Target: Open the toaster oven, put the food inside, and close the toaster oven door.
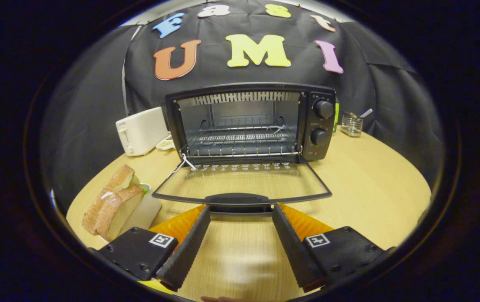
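one toaster oven [250,121], one sandwich [112,201], claw [240,214] spread

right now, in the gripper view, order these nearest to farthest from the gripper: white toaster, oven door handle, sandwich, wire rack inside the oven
The gripper is open, holding nothing.
1. Oven door handle: just ahead of the fingertips, on the lowered door.
2. Sandwich: beside the left finger, on a white board.
3. Wire rack: inside the toaster oven, beyond the door.
4. White toaster: left of the oven, roughly as far as the rack; too close to call.
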Available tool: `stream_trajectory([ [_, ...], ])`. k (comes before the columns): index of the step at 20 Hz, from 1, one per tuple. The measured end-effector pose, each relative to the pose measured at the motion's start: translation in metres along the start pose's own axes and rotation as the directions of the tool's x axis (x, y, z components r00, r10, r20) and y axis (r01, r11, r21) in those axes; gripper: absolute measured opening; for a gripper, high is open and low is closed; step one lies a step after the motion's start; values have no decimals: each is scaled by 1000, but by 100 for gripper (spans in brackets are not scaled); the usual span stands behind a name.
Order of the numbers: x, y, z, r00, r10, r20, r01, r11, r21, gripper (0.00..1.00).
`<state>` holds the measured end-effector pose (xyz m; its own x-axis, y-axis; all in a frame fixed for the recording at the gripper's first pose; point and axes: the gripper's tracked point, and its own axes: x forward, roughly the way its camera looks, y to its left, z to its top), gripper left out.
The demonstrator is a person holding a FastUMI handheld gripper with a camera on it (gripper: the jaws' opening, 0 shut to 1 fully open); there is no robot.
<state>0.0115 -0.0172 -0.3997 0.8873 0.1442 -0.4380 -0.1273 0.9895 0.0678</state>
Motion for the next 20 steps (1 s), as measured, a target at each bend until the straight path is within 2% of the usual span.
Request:
stream_trajectory([
  [2, -10, 4, 14, 1000, 31, -6, -31, 999, 10, 98],
  [5, -28, 16, 43, 987, 156, -34, -153, 985, 84, 96],
  [8, -36, 32, 67, 955, 284, -81, -271, 952, 143, 97],
  [10, -41, 53, 73, 902, 409, -139, -378, 903, 205, 97],
  [13, -46, 84, 70, 784, 567, -254, -490, 816, 307, 97],
  [14, -45, 90, 66, 756, 589, -287, -501, 802, 325, 97],
  [16, -42, 97, 53, 717, 597, -360, -495, 800, 340, 97],
  [20, -41, 123, 38, 634, 653, -414, -500, 755, 424, 94],
])
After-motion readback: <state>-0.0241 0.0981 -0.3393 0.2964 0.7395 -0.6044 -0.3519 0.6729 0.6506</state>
